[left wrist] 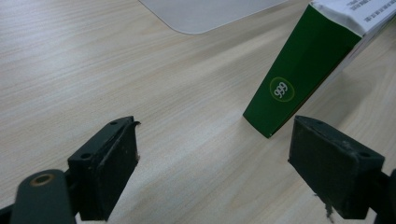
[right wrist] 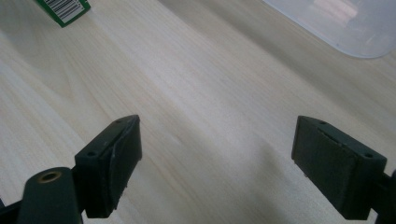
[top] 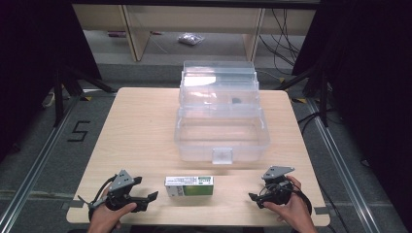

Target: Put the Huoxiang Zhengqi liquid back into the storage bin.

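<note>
My left gripper point(top: 148, 199) low at near table edge, jaws spread wide, nothing between them. My right gripper point(top: 256, 198) same: jaws wide apart, bare wood between. Carton point(top: 189, 186): flat green-and-white box, white top face with print, green side with round "999" mark, barcode on end. Lies between both grippers; just ahead of left jaws, toward right jaw, not touching; farther from right gripper. Clear plastic box point(top: 221, 141) beyond, lid open, on wooden table point(top: 141, 131).
</note>
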The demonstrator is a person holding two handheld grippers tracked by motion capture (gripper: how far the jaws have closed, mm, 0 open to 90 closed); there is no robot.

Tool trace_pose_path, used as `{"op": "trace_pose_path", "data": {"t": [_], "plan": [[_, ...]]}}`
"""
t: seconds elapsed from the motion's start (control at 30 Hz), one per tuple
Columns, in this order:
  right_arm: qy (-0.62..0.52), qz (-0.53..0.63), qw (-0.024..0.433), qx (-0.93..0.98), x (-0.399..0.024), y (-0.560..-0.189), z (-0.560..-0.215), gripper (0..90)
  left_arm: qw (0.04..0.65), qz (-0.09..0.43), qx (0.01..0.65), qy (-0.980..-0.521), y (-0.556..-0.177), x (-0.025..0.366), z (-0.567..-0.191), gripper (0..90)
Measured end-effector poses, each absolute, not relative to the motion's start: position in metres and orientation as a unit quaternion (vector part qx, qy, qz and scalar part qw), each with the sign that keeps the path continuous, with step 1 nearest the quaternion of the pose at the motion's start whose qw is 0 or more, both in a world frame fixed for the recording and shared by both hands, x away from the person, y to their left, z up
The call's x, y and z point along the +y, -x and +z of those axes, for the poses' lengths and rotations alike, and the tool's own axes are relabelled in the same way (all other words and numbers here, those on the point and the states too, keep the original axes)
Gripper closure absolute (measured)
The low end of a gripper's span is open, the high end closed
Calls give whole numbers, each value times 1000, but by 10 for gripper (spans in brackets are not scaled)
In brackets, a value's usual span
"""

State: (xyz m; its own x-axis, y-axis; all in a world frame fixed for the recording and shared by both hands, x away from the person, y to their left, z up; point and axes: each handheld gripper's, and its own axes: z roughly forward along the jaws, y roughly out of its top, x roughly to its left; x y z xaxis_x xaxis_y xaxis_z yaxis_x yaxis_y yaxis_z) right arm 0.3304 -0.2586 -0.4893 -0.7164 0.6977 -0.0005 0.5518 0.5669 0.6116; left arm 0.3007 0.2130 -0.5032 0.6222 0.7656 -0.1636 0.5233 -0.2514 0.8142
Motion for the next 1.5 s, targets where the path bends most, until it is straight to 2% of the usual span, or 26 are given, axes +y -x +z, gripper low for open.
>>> {"op": "trace_pose_path", "data": {"t": [0.17, 0.2, 0.37, 0.73, 1.13, 1.3, 1.5], "plan": [[-380, 284, 112, 873, -256, -327, -485, 162, 450, 135, 413, -780, -301, 213, -503, 149], [-370, 289, 122, 874, -256, -329, -486, 162, 452, 135, 412, -779, -301, 213, -503, 149], [-366, 279, 110, 881, -253, -329, -479, 163, 450, 134, 414, -780, -301, 213, -503, 149], [-329, 268, 117, 898, -240, -336, -463, 171, 449, 134, 414, -780, -301, 214, -504, 149], [-259, 282, 81, 920, -205, -342, -436, 173, 447, 134, 416, -781, -301, 213, -504, 149], [-230, 279, 93, 928, -189, -343, -430, 173, 447, 136, 416, -780, -301, 214, -504, 149], [-210, 283, 85, 932, -175, -341, -426, 174, 446, 135, 416, -781, -301, 214, -504, 149]]}}
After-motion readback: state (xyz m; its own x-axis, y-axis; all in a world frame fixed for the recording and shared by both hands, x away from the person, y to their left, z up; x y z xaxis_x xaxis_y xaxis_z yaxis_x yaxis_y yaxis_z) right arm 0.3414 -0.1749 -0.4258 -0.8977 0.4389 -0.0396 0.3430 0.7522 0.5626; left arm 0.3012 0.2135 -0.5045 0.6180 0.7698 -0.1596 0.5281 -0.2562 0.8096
